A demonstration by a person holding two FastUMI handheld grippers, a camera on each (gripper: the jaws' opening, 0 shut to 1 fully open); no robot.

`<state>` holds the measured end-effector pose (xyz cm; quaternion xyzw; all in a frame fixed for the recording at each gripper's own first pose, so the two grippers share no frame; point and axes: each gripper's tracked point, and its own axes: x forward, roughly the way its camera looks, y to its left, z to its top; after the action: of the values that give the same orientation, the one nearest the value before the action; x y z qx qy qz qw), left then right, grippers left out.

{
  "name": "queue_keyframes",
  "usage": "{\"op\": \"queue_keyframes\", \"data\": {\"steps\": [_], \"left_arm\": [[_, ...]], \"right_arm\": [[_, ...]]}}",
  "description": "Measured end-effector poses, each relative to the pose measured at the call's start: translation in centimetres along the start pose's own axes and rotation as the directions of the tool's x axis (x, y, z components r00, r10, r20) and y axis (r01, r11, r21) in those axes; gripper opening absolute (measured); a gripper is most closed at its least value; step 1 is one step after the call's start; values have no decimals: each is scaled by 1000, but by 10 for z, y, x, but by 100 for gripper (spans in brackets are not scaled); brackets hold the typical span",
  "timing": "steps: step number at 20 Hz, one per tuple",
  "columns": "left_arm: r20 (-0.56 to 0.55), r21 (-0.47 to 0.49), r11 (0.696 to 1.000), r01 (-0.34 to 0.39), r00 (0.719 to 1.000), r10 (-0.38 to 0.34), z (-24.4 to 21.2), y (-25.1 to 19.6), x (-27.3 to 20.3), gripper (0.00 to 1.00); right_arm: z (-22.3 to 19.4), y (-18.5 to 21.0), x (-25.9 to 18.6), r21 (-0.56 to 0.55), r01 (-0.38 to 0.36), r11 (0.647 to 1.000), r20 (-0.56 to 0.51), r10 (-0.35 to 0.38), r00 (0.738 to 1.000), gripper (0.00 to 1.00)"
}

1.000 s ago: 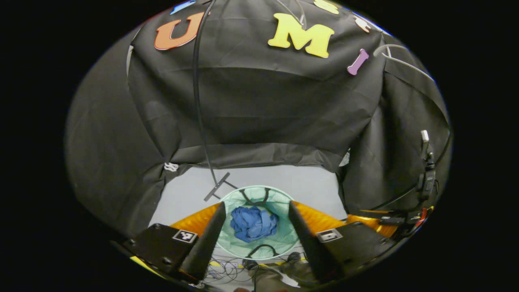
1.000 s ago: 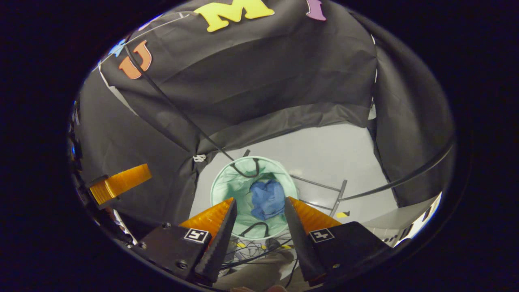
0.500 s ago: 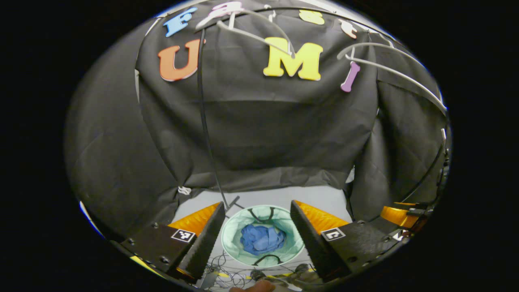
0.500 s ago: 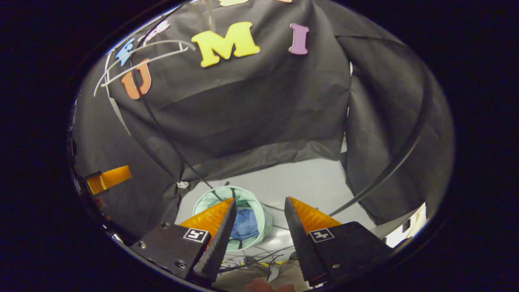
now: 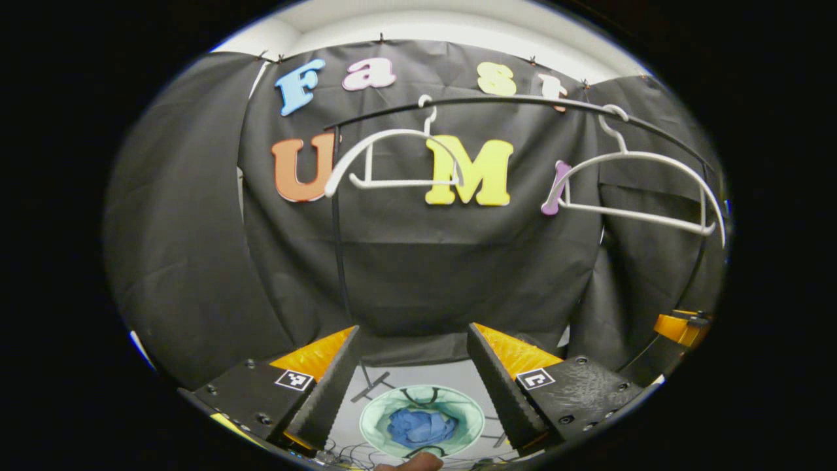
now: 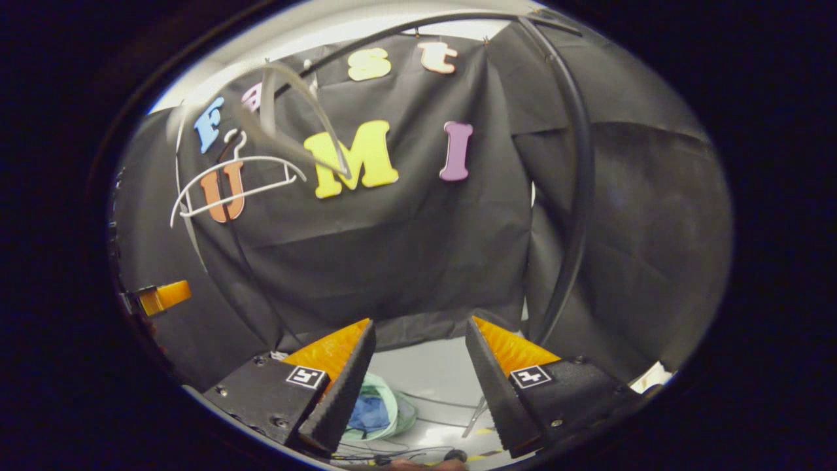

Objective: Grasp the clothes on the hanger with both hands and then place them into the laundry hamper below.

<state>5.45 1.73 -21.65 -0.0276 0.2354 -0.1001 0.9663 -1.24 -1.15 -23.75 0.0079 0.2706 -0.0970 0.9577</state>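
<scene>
Below, the blue clothes lay bunched inside the green laundry hamper on the floor. Both the left gripper and right gripper stood with fingers apart, empty, facing two bare white hangers on the rail.

hangers x2 | hamper x1 | blue clothes x1 | rail x1
</scene>
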Motion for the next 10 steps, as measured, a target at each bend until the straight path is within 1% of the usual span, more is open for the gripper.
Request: {"op": "queue_keyframes", "data": {"steps": [1,3,5,6,8,10], "left_arm": [[29,-3,1000,-2,1000,2,11,-2,-2,100],[85,-10,1000,-2,996,3,36,-1,-8,92],[134,-7,1000,-8,991,8,58,-1,-18,92],[166,-1,1000,-9,986,9,69,0,-23,92],[257,28,1000,1,966,-8,96,1,-32,96],[310,42,999,-11,951,-2,116,9,-38,100]], "right_arm": [[15,-3,-6,-18,10,1000,35,-9,999,88],[44,-6,-18,-50,23,998,96,-19,995,88],[73,-7,-23,-58,20,998,150,-11,989,90],[88,-8,-29,-57,18,998,179,-8,984,88],[117,-9,-39,-66,10,998,241,6,970,88],[141,-10,-51,-76,12,997,292,11,956,89]]}}
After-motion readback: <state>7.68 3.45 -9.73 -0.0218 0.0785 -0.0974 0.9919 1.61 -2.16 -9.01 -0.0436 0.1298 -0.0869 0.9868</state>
